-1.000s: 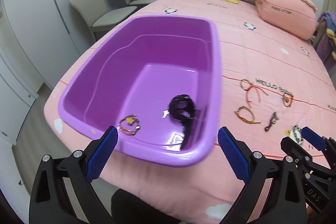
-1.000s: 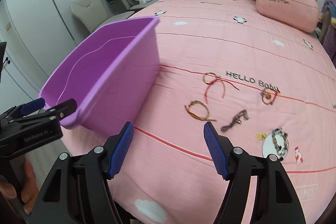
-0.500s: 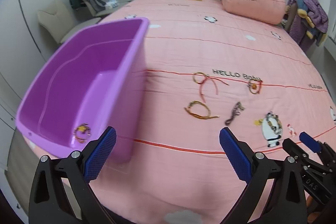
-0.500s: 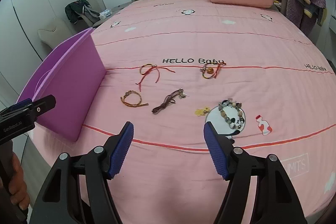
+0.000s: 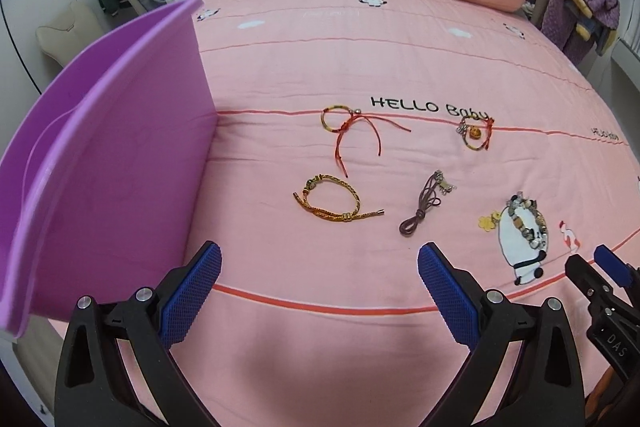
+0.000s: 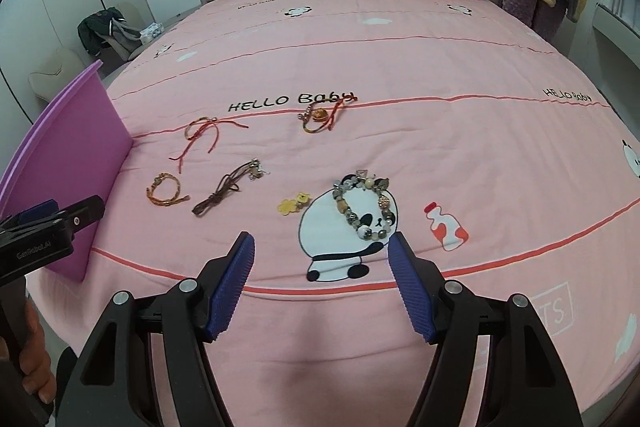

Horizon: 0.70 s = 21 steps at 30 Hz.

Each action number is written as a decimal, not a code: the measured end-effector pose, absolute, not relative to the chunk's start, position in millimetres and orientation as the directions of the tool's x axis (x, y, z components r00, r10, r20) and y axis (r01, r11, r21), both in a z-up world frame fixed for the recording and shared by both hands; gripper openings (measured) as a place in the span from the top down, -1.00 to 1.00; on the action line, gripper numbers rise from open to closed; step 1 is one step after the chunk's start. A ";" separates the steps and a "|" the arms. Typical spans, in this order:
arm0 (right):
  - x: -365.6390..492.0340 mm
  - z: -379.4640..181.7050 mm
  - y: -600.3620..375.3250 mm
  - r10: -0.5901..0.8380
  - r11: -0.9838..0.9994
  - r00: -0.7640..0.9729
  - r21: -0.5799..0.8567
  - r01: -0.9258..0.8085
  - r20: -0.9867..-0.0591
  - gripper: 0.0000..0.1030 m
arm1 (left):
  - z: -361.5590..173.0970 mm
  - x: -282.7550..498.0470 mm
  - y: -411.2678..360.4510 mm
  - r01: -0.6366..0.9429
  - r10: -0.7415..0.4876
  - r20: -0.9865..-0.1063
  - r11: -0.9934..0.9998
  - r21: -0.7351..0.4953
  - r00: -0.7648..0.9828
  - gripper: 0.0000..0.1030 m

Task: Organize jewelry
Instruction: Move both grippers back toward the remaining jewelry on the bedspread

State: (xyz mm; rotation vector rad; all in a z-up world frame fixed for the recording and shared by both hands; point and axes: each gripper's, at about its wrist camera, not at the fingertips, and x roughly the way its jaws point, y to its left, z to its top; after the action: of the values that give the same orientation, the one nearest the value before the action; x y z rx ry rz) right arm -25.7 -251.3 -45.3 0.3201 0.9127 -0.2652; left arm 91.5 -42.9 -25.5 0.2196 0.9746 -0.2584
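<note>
A pick-up is being lined up: the right gripper (image 6: 320, 283), spread wide and empty, is aimed at the beaded bracelet (image 6: 365, 207) on the bedspread (image 6: 460, 75). Lowering seems needed next. The left gripper (image 5: 318, 293) is likewise wide, beside the purple tub (image 5: 120, 155).

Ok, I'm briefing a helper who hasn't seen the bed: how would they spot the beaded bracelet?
Find the panda print on the pink bedspread, just ahead of the right gripper. The beaded bracelet lies on the panda's head; it alone is chunky mixed beads, the others being thin cords.
</note>
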 end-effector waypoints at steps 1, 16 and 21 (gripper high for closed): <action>-24.0 -50.0 -254.6 -0.093 0.919 0.580 0.154 0.362 -0.809 -0.29 | -31.9 94.9 -44.0 0.308 -0.112 -0.839 0.949 0.069 0.533 -0.88; 5.1 -105.5 -282.6 -0.110 0.902 0.520 0.134 0.410 -0.847 -0.29 | -95.8 147.9 -45.0 0.264 -0.044 -0.868 0.959 0.102 0.495 -0.88; 13.0 -113.7 -284.1 -0.113 0.906 0.507 0.121 0.406 -0.855 -0.29 | -111.8 156.4 -46.4 0.271 -0.039 -0.880 0.957 0.104 0.473 -0.88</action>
State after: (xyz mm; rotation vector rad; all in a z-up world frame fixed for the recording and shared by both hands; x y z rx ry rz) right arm 13.0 -284.1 -113.7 0.3256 0.9942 -0.3194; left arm 156.4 -46.4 -111.8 0.2420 1.0637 -0.1916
